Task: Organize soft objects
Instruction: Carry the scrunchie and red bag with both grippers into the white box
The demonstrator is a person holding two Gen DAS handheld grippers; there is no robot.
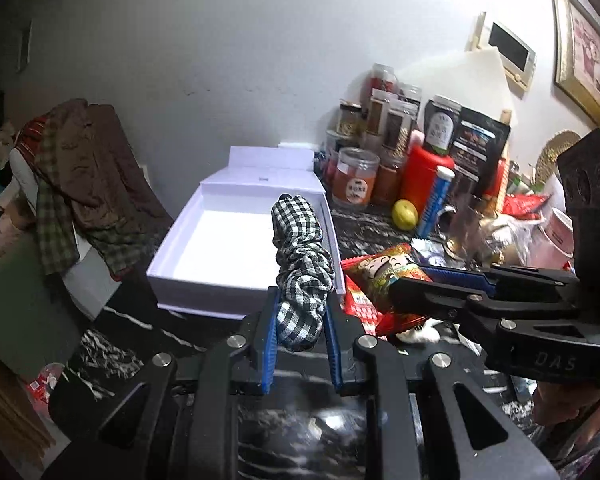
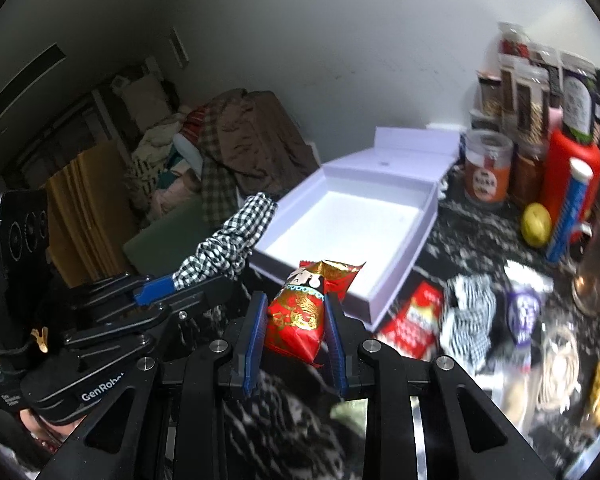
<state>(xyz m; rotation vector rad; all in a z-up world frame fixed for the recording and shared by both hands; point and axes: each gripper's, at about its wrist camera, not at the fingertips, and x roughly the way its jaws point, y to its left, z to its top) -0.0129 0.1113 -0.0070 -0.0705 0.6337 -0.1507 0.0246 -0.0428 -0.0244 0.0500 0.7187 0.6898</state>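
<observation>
I am holding the scrunchie (image 1: pixel 300 264) clamped in the left gripper (image 1: pixel 302 344), red pouch (image 2: pixel 300 316) pinched in the right gripper (image 2: pixel 296 344), both hovering beside the box (image 1: pixel 180 256); box is sitting empty, more items are lying on the bench (image 2: pixel 452 240).

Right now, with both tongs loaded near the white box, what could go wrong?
1. The checked scrunchie is pinched only at its lower end by the left tongs; its free length may flop outside the white box.
2. The right tongs grip the red snack packet mid-body; it may get crushed.
3. The tongs sit close together and could collide over the box.
</observation>
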